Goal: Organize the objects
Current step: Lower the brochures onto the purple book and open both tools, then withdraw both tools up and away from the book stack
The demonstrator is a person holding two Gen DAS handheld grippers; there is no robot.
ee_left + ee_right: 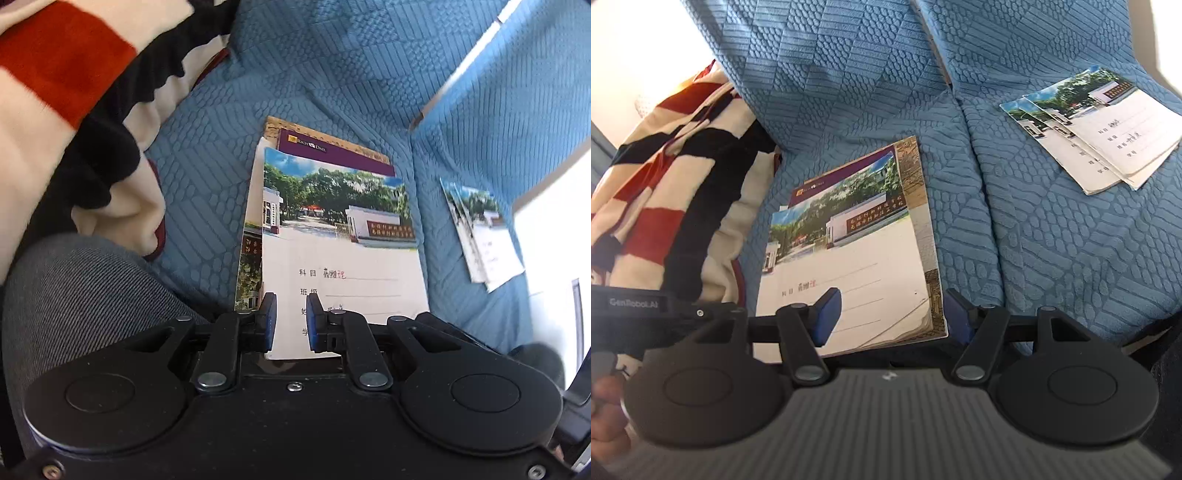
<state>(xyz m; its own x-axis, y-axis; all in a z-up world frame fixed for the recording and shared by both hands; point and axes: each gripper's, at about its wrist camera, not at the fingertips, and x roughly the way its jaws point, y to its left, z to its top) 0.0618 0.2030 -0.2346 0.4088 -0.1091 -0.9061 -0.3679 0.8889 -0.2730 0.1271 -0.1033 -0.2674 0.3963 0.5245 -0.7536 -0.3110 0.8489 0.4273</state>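
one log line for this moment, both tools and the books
left tool: narrow gap, over notebook stack, nothing gripped | right tool: open, straddling stack's near corner | two loose notebooks: apart on sofa cover

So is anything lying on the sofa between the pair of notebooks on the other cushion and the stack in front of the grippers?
Nothing visible does. Between the two loose notebooks and the stack there is only bare blue sofa cover and the seam between cushions. The striped blanket lies on the stack's far side, off that path.

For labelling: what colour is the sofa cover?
Blue sofa cover, textured geometric pattern; clearest in right wrist view.
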